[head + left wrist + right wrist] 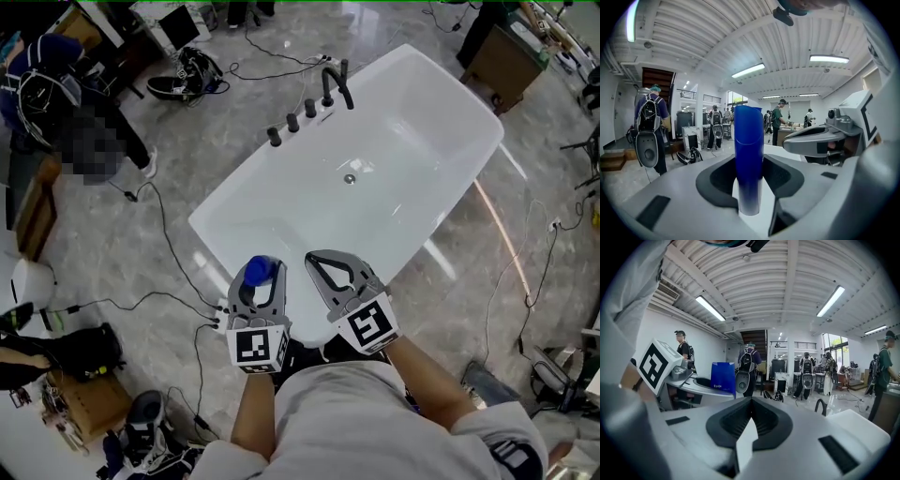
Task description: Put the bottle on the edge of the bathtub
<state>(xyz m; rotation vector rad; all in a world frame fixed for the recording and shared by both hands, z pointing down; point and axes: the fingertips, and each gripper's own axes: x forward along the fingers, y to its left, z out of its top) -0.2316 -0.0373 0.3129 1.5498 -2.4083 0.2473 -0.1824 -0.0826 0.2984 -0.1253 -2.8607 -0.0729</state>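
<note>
A blue bottle [260, 273] stands upright between the jaws of my left gripper [258, 289], which is shut on it; in the left gripper view the blue bottle [748, 154] fills the centre. The grip hangs just short of the near end of the white bathtub [441, 197]. My right gripper [330, 274] is beside it on the right, shut with nothing between its jaws. From the right gripper view the bottle [723, 377] and the left gripper show at the left, and my right gripper [749, 422] points out over the tub's rim.
Black faucet and knobs [319, 98] line the tub's far left rim. Cables [169, 253] trail over the marble floor at the left. A person [56, 103] with a backpack stands at the far left; bags and boxes [84, 375] lie nearby. Several people stand in the room behind.
</note>
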